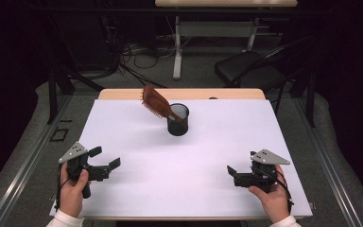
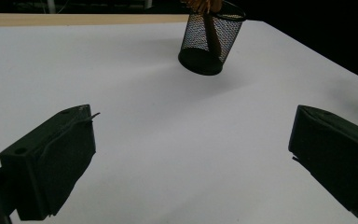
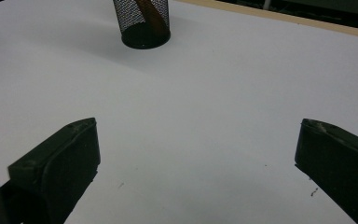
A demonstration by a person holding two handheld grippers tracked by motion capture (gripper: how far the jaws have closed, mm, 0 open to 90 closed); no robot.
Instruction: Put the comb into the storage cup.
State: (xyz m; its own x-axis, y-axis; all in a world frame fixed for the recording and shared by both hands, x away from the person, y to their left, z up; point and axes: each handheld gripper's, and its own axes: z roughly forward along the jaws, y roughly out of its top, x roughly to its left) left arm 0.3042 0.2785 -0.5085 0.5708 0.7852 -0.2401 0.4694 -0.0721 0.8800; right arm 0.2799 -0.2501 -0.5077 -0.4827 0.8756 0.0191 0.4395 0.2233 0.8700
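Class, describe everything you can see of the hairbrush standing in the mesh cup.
The hairbrush looks reddish-brown, maybe wood. It stands handle-down in the black mesh cup, leaning to the left over the rim, its oval head up in the air, with a row of bristles along its lower face. Through the mesh, the left gripper view shows its handle slanting inside. Only the cup touches it; both grippers are far off.

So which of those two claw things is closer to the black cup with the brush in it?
The left gripper, by a little. It sits slightly farther up the white table toward the mesh cup; the right gripper sits nearer the front edge.
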